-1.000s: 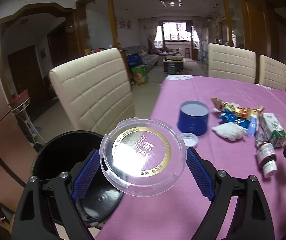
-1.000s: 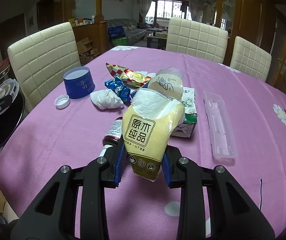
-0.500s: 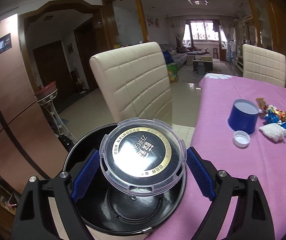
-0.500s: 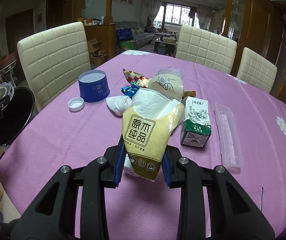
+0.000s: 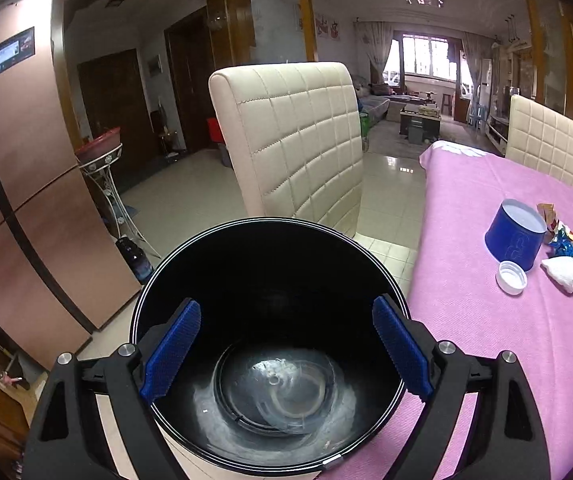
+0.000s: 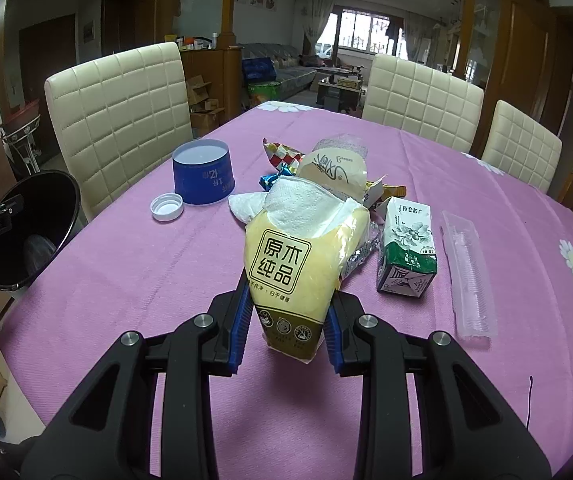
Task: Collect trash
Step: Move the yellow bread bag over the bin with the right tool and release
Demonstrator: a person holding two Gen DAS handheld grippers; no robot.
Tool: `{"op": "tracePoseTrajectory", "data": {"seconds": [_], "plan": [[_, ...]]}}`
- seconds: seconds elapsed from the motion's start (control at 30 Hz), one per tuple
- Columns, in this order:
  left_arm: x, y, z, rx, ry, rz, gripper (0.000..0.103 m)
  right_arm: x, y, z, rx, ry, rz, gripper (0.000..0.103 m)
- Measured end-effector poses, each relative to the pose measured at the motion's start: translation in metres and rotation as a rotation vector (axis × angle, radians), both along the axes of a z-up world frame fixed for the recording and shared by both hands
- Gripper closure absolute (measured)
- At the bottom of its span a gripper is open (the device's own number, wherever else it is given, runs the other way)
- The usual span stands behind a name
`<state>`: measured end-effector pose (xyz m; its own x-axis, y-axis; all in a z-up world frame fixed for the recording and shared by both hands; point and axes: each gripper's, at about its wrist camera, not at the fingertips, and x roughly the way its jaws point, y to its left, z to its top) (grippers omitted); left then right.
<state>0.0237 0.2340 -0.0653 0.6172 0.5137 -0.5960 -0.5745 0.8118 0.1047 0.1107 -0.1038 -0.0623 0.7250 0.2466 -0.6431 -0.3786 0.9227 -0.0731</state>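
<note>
My left gripper is open and empty, held over the mouth of a black trash bin beside the table. A clear round plastic lid lies at the bin's bottom. My right gripper is shut on a yellow tissue pack with white tissue at its top, held above the purple tablecloth. The bin also shows at the left of the right wrist view, with the left gripper's finger across it.
On the table lie a blue tub, a white cap, a green-white carton, a clear plastic tray, candy wrappers and a crumpled tissue. Cream chairs stand around the table.
The left gripper moved left over the bin, opened and let go of the clear lid, which now lies inside the bin. The right gripper lifted the tissue pack and shifted slightly.
</note>
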Motion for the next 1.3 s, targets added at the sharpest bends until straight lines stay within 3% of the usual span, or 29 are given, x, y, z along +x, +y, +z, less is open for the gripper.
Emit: {"op": "tracePoseTrajectory", "data": {"seconds": [0.33,0.5,0.73,1.0,1.3], "plan": [[-0.001,-0.006,0.003,0.01,-0.021,0.004,0.017,0.0,0.006,-0.001,-0.005,0.007,0.017,0.07],[-0.012,-0.002,0.003,0.015,-0.029,0.013,0.017,0.0,0.026,0.0,-0.004,0.021,0.081,0.07],[-0.03,0.007,0.002,0.049,-0.027,0.04,0.017,-0.008,0.088,0.001,0.005,0.017,0.284,0.07],[-0.054,0.037,-0.001,0.036,-0.03,0.118,0.017,-0.024,0.182,0.0,-0.023,-0.009,0.529,0.07],[-0.075,0.065,-0.006,0.017,-0.036,0.191,0.017,-0.034,0.264,-0.01,-0.039,0.023,0.659,0.068]]}}
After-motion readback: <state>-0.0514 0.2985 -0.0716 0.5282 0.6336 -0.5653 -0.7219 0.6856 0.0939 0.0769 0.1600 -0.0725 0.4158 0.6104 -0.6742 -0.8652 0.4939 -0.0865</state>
